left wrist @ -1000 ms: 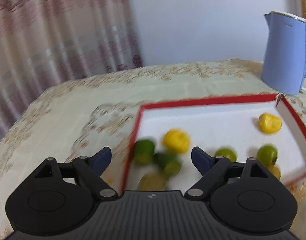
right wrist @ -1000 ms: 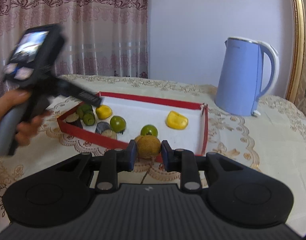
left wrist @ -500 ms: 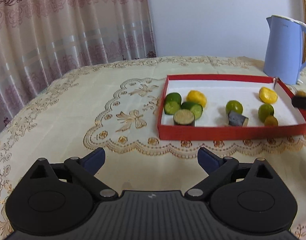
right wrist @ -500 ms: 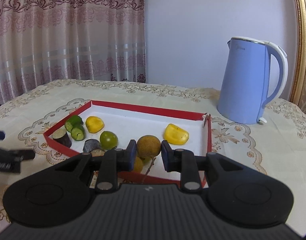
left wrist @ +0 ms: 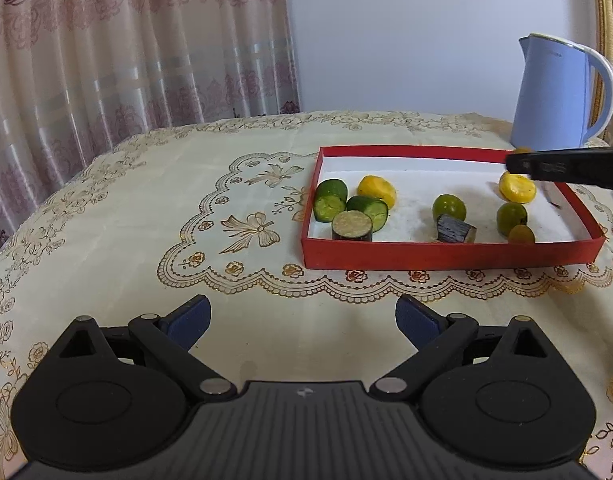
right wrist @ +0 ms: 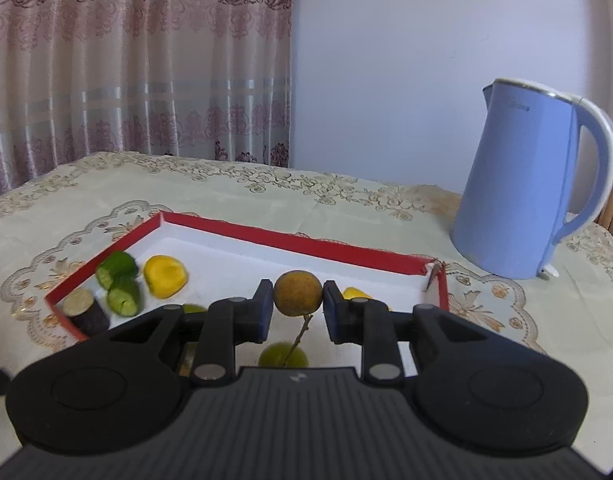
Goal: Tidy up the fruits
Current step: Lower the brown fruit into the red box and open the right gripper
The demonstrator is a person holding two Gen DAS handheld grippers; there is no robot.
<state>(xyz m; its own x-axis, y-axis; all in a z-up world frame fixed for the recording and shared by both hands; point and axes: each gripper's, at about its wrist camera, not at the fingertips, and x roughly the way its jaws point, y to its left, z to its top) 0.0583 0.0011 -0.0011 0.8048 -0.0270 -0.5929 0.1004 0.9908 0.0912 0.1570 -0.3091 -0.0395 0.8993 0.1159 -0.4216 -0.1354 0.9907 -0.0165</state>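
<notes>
Nearest in the left wrist view, the left claw (left wrist: pixel 302 316) is spread wide and released, with nothing between its blue pads, and it hangs over bare patterned cloth on the tabletop (left wrist: pixel 146 240). Beyond it sits the red tray (left wrist: pixel 446 254), its near wall facing the camera and its floor white.

Inside the tray, at the left end, a dark-skinned round slice (left wrist: pixel 352 226) lies against the near wall, with two green cut pieces (left wrist: pixel 330 200) just behind it and a yellow fruit (left wrist: pixel 376 191) beside those. Toward the middle lie a green round fruit (left wrist: pixel 449 208) and, touching it on the near side, a dark wedge (left wrist: pixel 454 229). At the right end a second green fruit (left wrist: pixel 511 214) sits with a small yellowish one (left wrist: pixel 521 234) against it, and another yellow piece (left wrist: pixel 517 188) lies further back.

In the right wrist view, the right claw (right wrist: pixel 298 300) is clenched on a brown round fruit (right wrist: pixel 298 293), held above the tray's floor, with a thin stem hanging below it. The same claw enters the left wrist view from the right edge as a dark bar over the tray's far right corner.

Behind the tray's right corner a blue kettle (right wrist: pixel 522 188) stands upright on the tabletop. A curtain (left wrist: pixel 126 48) and a pale wall close the background.
</notes>
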